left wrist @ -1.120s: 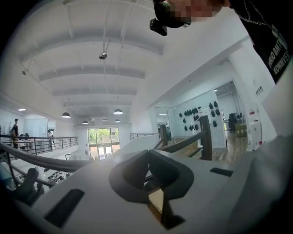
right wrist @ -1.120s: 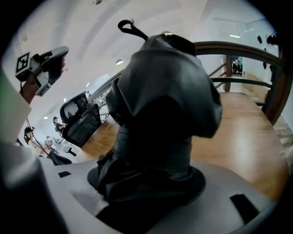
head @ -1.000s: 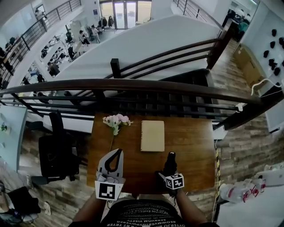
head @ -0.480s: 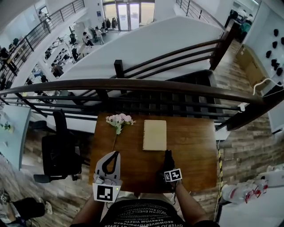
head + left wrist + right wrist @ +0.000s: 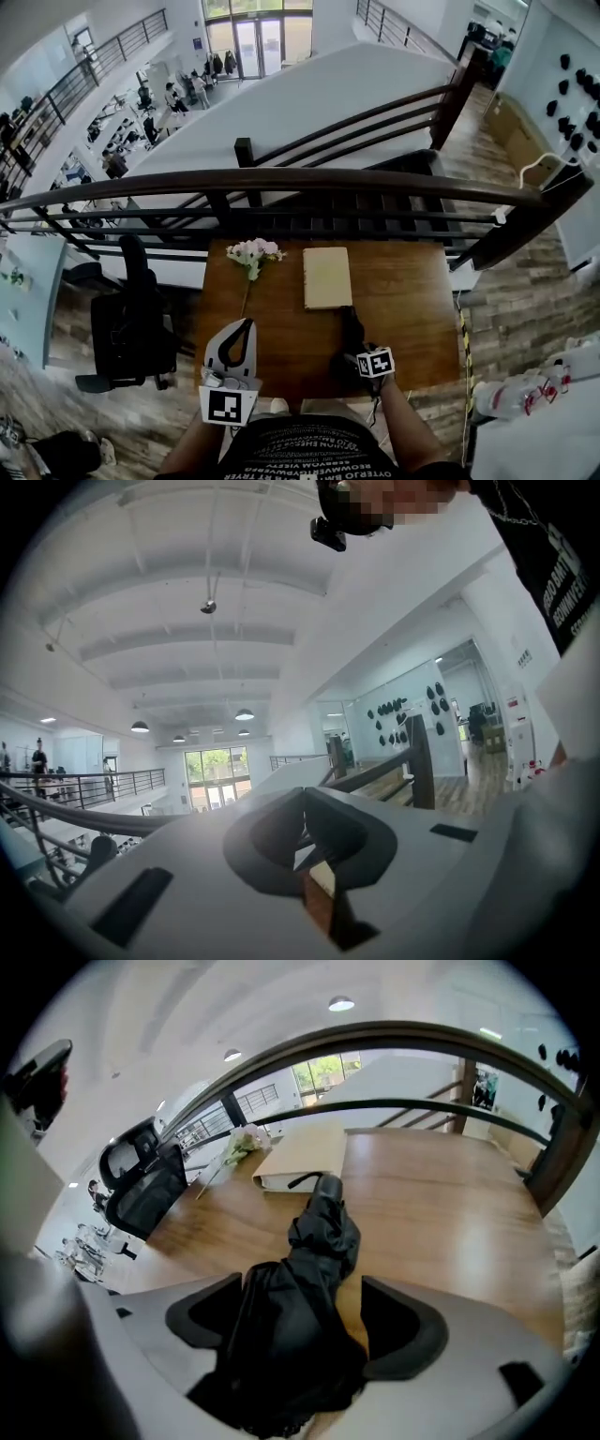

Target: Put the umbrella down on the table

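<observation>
Closer in, right gripper (image 5: 302,1290) jaws just opened around umbrella (image 5: 317,1232); left gripper (image 5: 302,794) jaws closed.

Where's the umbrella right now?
Head view, right of centre: the black umbrella lies on the wooden table, its far end by the tan book, its near end between the jaws of the right tool, which have just been opening.

You see a beige book (image 5: 326,277) near pale flowers (image 5: 251,250) — behind them a dark railing (image 5: 281,178), at your left a black chair (image 5: 131,326).
</observation>
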`<state>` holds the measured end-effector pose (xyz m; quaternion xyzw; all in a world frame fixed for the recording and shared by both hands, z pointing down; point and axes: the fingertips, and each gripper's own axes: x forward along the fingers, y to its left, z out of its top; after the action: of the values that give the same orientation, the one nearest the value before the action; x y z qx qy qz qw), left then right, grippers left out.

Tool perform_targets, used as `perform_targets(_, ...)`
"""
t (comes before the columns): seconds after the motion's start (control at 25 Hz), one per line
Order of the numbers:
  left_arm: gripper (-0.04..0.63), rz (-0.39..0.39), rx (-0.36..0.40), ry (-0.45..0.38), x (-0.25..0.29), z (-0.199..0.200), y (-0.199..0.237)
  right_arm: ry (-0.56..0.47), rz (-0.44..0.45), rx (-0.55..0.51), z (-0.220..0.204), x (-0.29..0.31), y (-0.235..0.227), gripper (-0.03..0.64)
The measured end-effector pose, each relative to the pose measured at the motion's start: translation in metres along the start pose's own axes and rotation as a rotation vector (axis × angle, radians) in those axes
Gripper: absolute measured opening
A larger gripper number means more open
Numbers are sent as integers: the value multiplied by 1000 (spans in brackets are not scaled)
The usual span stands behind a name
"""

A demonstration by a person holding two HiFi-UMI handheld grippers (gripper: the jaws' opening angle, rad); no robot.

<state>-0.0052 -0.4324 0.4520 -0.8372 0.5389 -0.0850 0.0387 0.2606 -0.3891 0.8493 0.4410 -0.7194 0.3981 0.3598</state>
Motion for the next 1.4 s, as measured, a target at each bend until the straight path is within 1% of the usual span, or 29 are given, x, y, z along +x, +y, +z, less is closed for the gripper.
perform_targets(0.12,29,-2,11,-20,-14,6,2,-83,-32,19,12,-30,2,377)
perform_targets(0.2,29,1,11,-33,-24,9,3,-171,-22,41,22,-53,9,376)
perform_targets(0.28,29,2,-2,-37,-32,11,5,-267,-23,31,35,-80,19,346)
perform_targets(0.36,29,-6,-17,-42,-38,14,6,-363,-46,-4,48,-108,30,277)
perform_targets(0.48,29,-27,-33,-57,-49,16,5,-497,-103,-58,64,-152,47,191)
perform_targets(0.6,29,-49,-33,-82,-59,25,3,-614,-170,-66,76,-198,62,62)
perform_targets(0.64,29,-57,-34,-90,-62,28,2,-651,-187,-68,80,-214,68,30)
perform_targets(0.68,29,-66,-34,-94,-65,29,0,-687,-202,-77,84,-230,74,19)
perform_targets(0.76,29,-81,-38,-94,-73,30,-2,-749,-223,-107,91,-261,89,17)
perform_targets(0.92,29,-102,-40,-97,-91,33,-3,-830,-245,-174,97,-314,124,15)
perform_targets(1.08,29,-112,-36,-107,-106,39,3,-901,-254,-210,100,-350,153,15)
perform_targets(1.4,29,-139,-47,-110,-125,36,10,-931,-261,-218,92,-373,184,15)
